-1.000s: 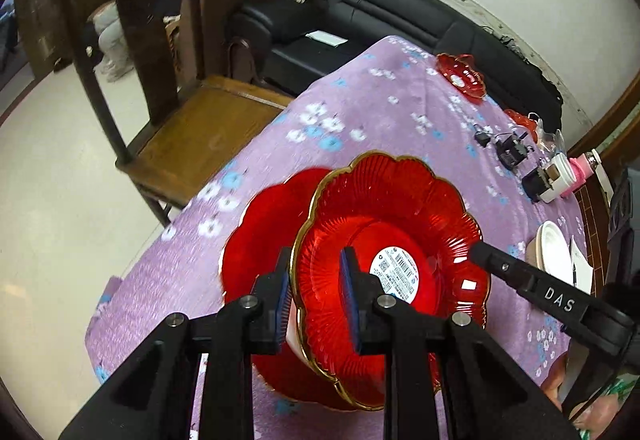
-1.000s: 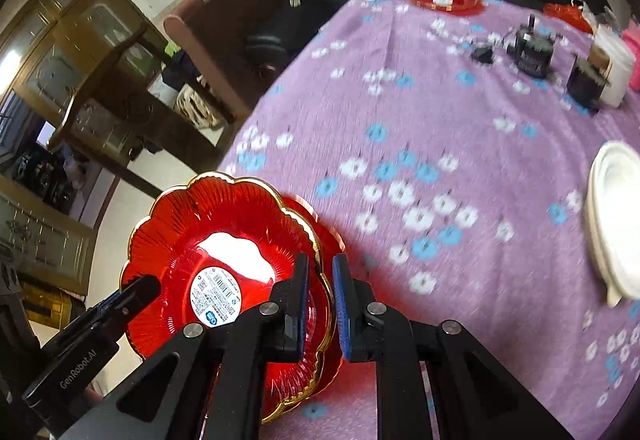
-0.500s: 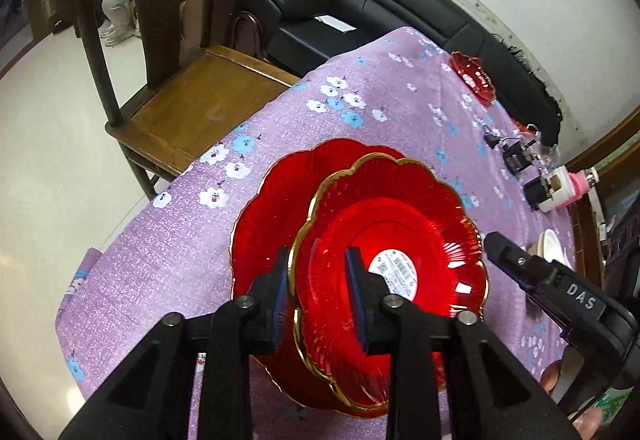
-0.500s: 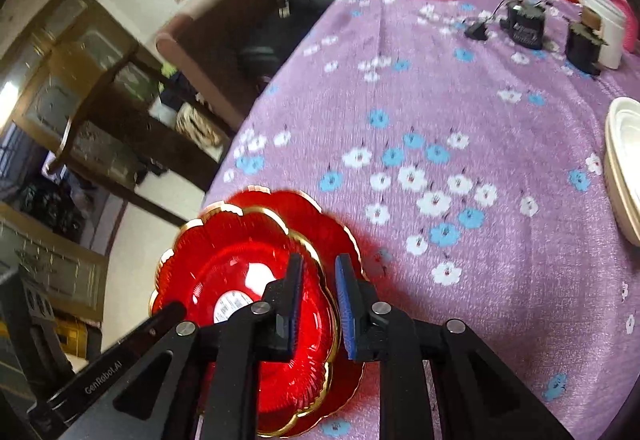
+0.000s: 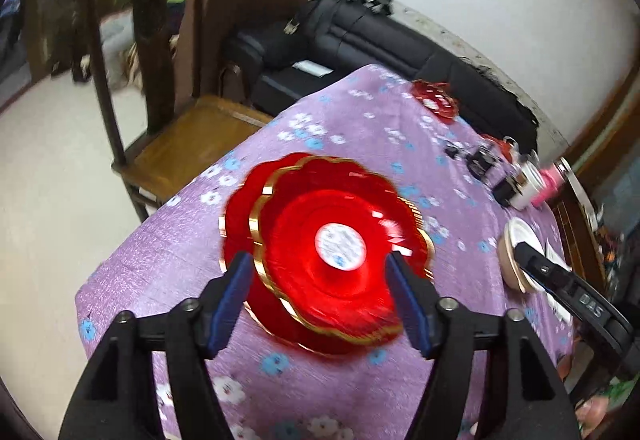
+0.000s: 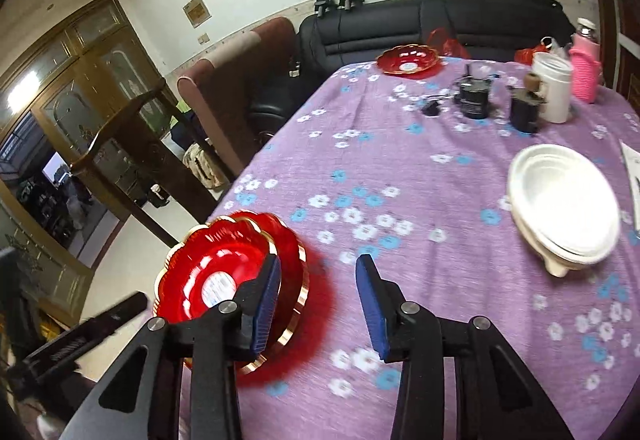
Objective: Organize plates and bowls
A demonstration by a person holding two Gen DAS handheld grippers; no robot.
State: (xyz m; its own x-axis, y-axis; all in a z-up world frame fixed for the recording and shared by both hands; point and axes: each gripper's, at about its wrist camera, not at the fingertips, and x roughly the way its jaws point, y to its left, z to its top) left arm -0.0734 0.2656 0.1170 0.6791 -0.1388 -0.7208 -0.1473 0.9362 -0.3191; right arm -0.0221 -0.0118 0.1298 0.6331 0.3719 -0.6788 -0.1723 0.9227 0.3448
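Observation:
A red scalloped plate with a gold rim and a white sticker point(image 5: 340, 248) rests on a second red plate point(image 5: 236, 212) near the table's left corner; the pair also shows in the right wrist view point(image 6: 224, 276). My left gripper point(image 5: 320, 300) is open, its blue pads either side of the stack and just above it. My right gripper point(image 6: 316, 300) is open and empty, just right of the stack. A third red plate point(image 6: 408, 58) sits at the far edge. White bowls point(image 6: 564, 208) are stacked at the right.
The table has a purple flowered cloth point(image 6: 400, 168). Black gadgets point(image 6: 474, 100), a white cup point(image 6: 554, 88) and a pink bottle point(image 6: 586, 72) stand at the far right. A wooden chair point(image 5: 168, 136) and a black sofa point(image 5: 380, 52) border the table.
Both grippers opened and let go of the top red plate, which now lies on the lower plate. Both grippers pulled back and up.

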